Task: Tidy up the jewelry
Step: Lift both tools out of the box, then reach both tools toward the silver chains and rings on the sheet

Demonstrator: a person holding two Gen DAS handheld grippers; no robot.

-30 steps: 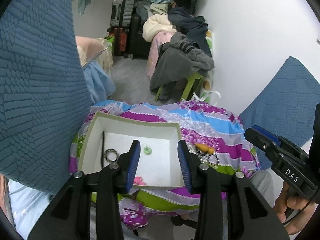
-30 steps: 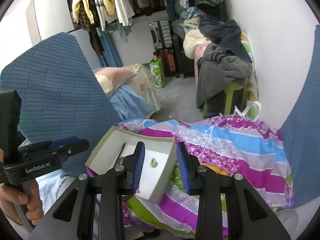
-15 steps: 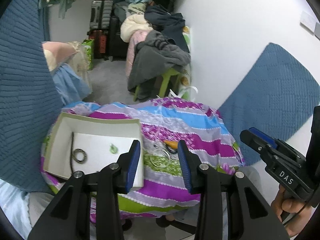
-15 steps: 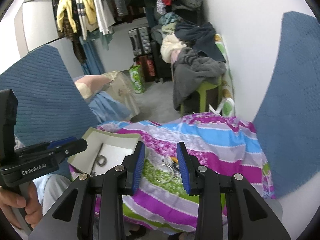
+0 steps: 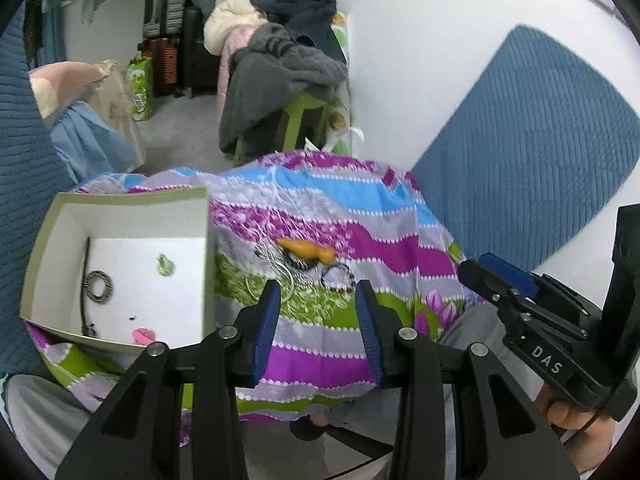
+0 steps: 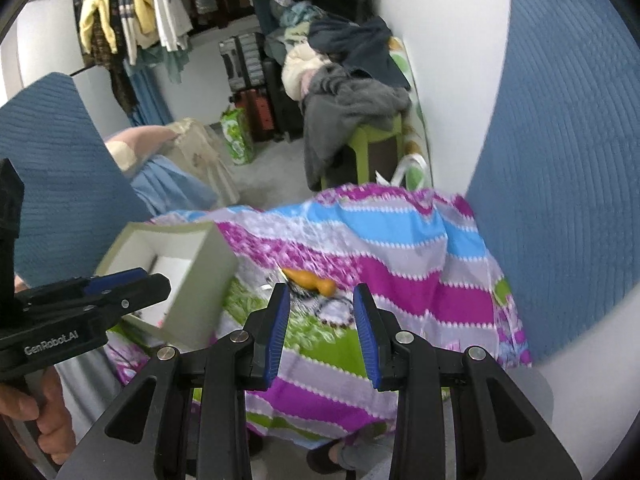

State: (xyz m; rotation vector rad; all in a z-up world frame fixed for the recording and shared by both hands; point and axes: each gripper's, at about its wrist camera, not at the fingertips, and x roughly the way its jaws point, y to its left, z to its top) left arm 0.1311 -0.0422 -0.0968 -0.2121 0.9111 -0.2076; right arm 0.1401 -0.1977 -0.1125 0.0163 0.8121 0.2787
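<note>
Right now both grippers hover above a surface draped in a striped floral cloth (image 5: 372, 216), each held in a person's hand. On the left gripper (image 5: 316, 328) the blue-padded fingers (image 5: 267, 320) stand apart with nothing between them, and the right gripper (image 6: 320, 330) likewise has its fingers parted and empty. Just ahead of both, the loose jewelry lies in a small heap on the cloth: an orange piece (image 5: 308, 251), tangled silver hoops (image 5: 280, 270) and a dark beaded bracelet (image 5: 338, 278) just beside them. To the left sits an open white box (image 5: 120, 200) with grey-green walls, holding a dark ring (image 5: 100, 287), a small green piece (image 5: 165, 266), a pink piece (image 5: 143, 335) near its front wall and a thin dark strand along its left side.
</note>
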